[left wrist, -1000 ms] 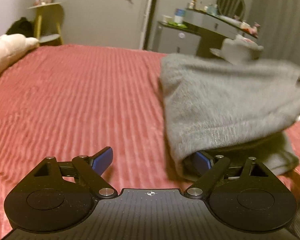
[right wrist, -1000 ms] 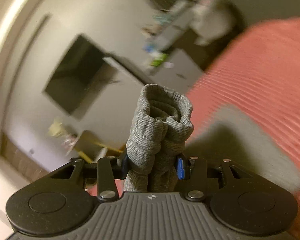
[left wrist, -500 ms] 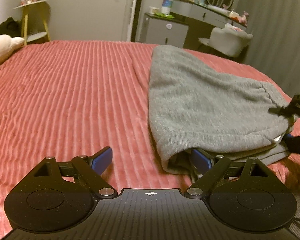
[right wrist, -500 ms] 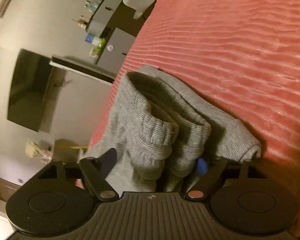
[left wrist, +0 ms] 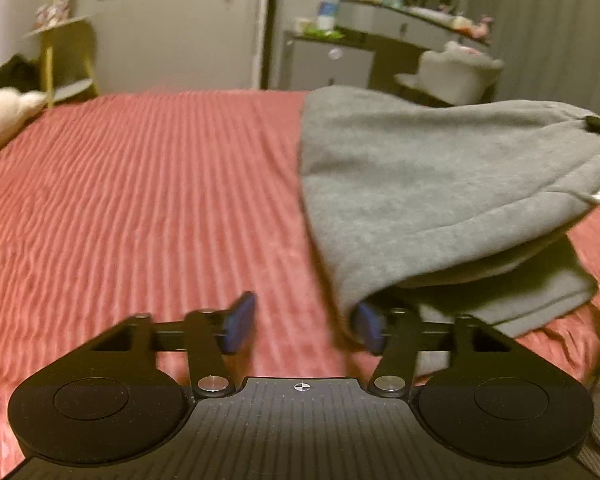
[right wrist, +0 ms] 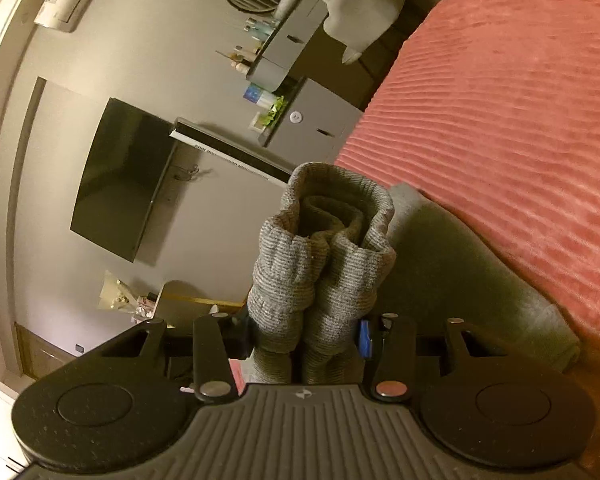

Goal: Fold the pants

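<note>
Pinched between my right gripper's (right wrist: pixel 306 334) blue pads (right wrist: pixel 365 338) are the two ribbed cuffs (right wrist: pixel 320 264) of the grey pants (left wrist: pixel 440 184), bunched side by side and standing up out of the jaws, which are about half closed on them. My left gripper (left wrist: pixel 304 320) has just been closing: one pad (left wrist: pixel 240 320) stands over bare bedspread, the other (left wrist: pixel 370 326) is tucked under the near corner of the folded cloth, and the gap between them holds no fabric yet, so nothing is pinched there. Beyond the fingers, the pants lie doubled over on the red ribbed bedspread (left wrist: pixel 140 200), towards the right side, with the upper layer lifted. I judge the fold is midway. To do it well I'd slide the left jaws further onto that corner so both layers sit between the pads before squeezing, then carry the cuffs across level and keep the edges lined up
</note>
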